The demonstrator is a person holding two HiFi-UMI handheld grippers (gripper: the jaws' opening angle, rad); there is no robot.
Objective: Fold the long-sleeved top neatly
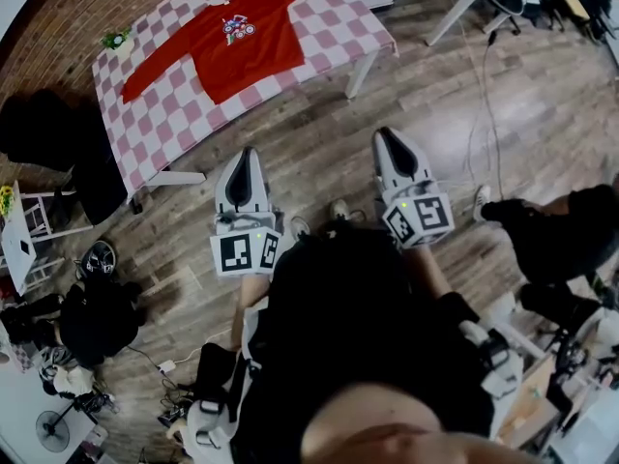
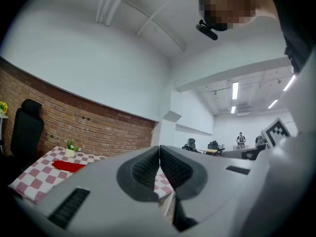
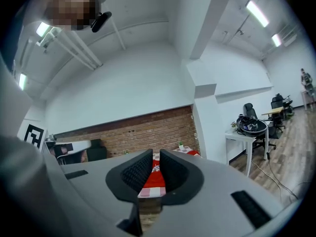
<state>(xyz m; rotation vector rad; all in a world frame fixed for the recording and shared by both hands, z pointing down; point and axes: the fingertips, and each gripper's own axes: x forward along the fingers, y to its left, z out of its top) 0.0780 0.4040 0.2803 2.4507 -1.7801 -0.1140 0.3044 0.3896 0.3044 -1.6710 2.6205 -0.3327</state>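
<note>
A red long-sleeved top (image 1: 237, 42) with a small print on the chest lies spread flat, sleeves out, on a table with a pink-and-white checked cloth (image 1: 164, 114). Both grippers hang level over the wooden floor, short of the table's near edge. My left gripper (image 1: 246, 153) is shut with nothing in it; in the left gripper view its jaws (image 2: 160, 148) meet, and a bit of the top (image 2: 69, 166) shows at far left. My right gripper (image 1: 384, 135) is also shut and empty. In the right gripper view (image 3: 156, 154) the top (image 3: 154, 178) shows through the thin slit.
A small potted plant (image 1: 116, 39) stands on the table's far corner. A black chair (image 1: 58, 143) sits left of the table, and a white desk (image 1: 464, 3) with an office chair is at the back right. Another person's legs (image 1: 561, 235) are at the right.
</note>
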